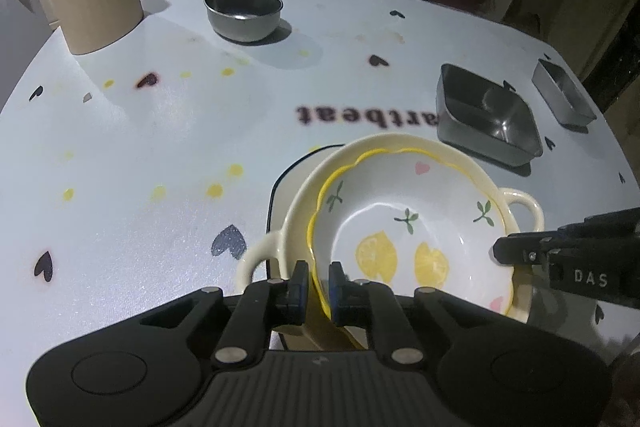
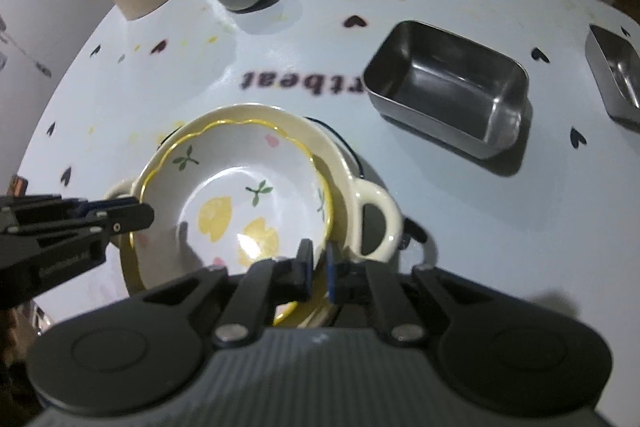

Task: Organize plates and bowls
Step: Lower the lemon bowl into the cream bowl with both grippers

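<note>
The lemon-print bowl (image 1: 404, 227) sits nested inside the cream two-handled dish (image 1: 520, 205), which rests on a dark-rimmed plate (image 1: 280, 183) on the table (image 1: 160, 131). The step in hand appears to be seating this bowl in the stack and letting go.

Left gripper (image 1: 319, 287): its fingers straddle the near scalloped rim of the bowl, one pad outside and one inside. A sliver of gap seems to show at the inner pad, so the pinch looks slack rather than firm — the fisheye edge leaves this uncertain. Right gripper (image 2: 316, 269): its fingers stand narrowly apart across the opposite rim, beside the dish's right-hand handle; whether the pads press on the rim cannot be told.

Procedure: confirm the bowl lies level in the dish before releasing. Spread both pairs of fingers evenly, then lift straight up off the rim — a sideways pull would tilt the bowl or drag the whole stack.

Appearance: glazed white ceramic, yellow wavy rim, two lemon halves at the bottom, green sprigs and pink hearts on the wall. The glaze is glossy and probably slippery.

Beyond the dish stand a steel rectangular tray (image 2: 448, 83) and a round steel bowl (image 1: 243, 13).
</note>
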Motion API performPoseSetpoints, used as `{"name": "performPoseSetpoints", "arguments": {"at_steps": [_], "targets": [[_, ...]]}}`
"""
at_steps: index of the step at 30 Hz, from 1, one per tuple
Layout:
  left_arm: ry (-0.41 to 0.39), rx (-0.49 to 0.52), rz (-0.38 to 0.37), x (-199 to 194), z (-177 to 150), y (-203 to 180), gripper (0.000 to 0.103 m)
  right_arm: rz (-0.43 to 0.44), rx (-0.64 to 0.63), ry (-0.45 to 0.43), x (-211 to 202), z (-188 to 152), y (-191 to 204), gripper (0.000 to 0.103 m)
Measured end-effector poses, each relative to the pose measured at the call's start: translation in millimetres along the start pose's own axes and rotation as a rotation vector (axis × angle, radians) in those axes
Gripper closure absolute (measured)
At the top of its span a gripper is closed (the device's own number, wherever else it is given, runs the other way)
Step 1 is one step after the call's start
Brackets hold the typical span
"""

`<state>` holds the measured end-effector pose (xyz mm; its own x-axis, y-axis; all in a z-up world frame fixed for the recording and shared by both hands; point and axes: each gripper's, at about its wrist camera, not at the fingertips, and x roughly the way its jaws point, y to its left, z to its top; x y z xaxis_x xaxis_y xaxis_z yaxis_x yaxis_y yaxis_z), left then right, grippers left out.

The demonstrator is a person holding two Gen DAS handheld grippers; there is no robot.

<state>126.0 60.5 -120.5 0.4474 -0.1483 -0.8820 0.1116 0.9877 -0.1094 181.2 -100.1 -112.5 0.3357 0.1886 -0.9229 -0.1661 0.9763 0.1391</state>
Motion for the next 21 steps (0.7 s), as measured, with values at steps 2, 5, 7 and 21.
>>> {"name": "performPoseSetpoints", "arguments": {"at_steps": [2, 5, 7, 21], "targets": [[0.006, 0.007, 0.003, 1.7, -0.8, 0.6, 0.091, 0.013, 0.005, 0.005, 1.3, 0.0, 0.5, 0.094], [0.006, 0.024, 0.007, 1.9, -1.4, 1.1, 0.091, 0.017, 0.006, 0.011, 1.8, -0.5, -2.2, 0.094], [0.006, 0.030, 0.011, 1.7, -1.6, 0.2, 0.091, 0.013, 0.004, 0.011, 2.0, -0.6, -2.2, 0.094], [-0.015, -0.024, -0.027, -10.5, 3.5, 1.2, 0.062, 0.026, 0.007, -0.006, -5.7, -1.0, -6.7, 0.090]]}}
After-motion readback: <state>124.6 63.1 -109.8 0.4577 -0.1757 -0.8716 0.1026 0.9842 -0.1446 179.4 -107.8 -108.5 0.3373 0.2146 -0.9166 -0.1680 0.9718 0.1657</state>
